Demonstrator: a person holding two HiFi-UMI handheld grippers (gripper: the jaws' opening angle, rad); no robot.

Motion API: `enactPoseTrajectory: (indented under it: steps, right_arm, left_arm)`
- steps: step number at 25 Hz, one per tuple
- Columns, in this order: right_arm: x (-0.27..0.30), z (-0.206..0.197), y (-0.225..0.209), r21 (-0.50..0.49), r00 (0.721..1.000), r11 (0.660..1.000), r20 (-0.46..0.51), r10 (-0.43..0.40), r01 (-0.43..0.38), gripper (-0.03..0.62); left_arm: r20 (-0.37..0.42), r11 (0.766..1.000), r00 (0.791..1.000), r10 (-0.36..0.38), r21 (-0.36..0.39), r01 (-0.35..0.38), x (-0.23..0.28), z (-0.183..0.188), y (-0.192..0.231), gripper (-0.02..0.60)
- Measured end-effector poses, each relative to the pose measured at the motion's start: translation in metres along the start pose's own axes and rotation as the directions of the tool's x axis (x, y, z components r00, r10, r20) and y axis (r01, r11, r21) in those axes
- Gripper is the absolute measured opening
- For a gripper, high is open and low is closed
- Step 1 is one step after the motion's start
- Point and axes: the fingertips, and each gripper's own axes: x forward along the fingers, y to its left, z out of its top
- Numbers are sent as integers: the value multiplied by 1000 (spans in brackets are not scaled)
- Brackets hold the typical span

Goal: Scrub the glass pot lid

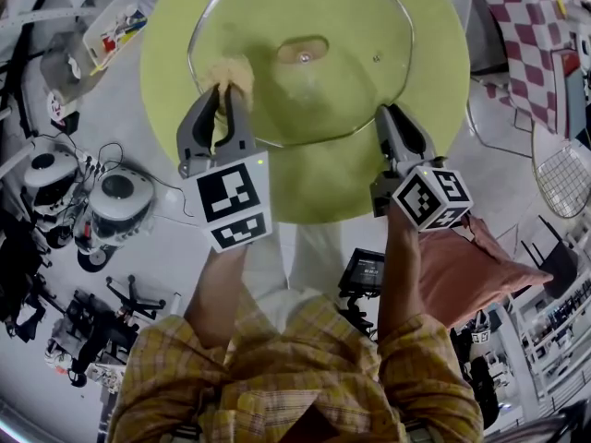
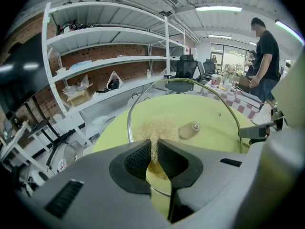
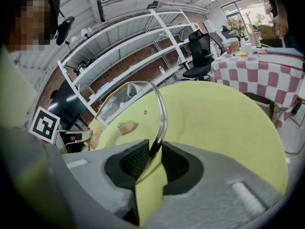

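Note:
The glass pot lid with a steel rim and a tan knob is held tilted over a round yellow-green table. My right gripper is shut on the lid's near right rim; the right gripper view shows the rim pinched between the pads. My left gripper is shut on a tan scrubbing pad, which presses on the lid's left side. In the left gripper view the scrubbing pad spreads flat against the glass next to the knob.
A red-checked table stands at the right, with a racket and a pink cushion below it. Round white machines and cables lie on the floor at the left. White shelves, an office chair and a standing person are beyond the table.

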Motion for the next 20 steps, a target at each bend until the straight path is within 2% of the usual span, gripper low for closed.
enactPoseTrajectory:
  steps: [7, 9, 15, 20]
  right_arm:
    - [-1, 0, -1, 3, 1000, 1000, 5, 0, 0, 80]
    - [0, 0, 0, 3, 1000, 1000, 4, 0, 0, 80]
    - [0, -1, 1, 0, 1000, 1000, 5, 1, -1, 80]
    - [0, -1, 3, 2, 1000, 1000, 4, 7, -7, 80]
  left_arm:
    - [-10, 1000, 1000, -1, -21, 1, 3, -5, -7, 46]
    - [-22, 999, 999, -24, -36, 23, 5, -7, -15, 46]
    - [-53, 983, 991, -124, -146, 115, 13, -13, -41, 46]
    - [-54, 975, 987, -155, -171, 143, 20, -13, -55, 46]
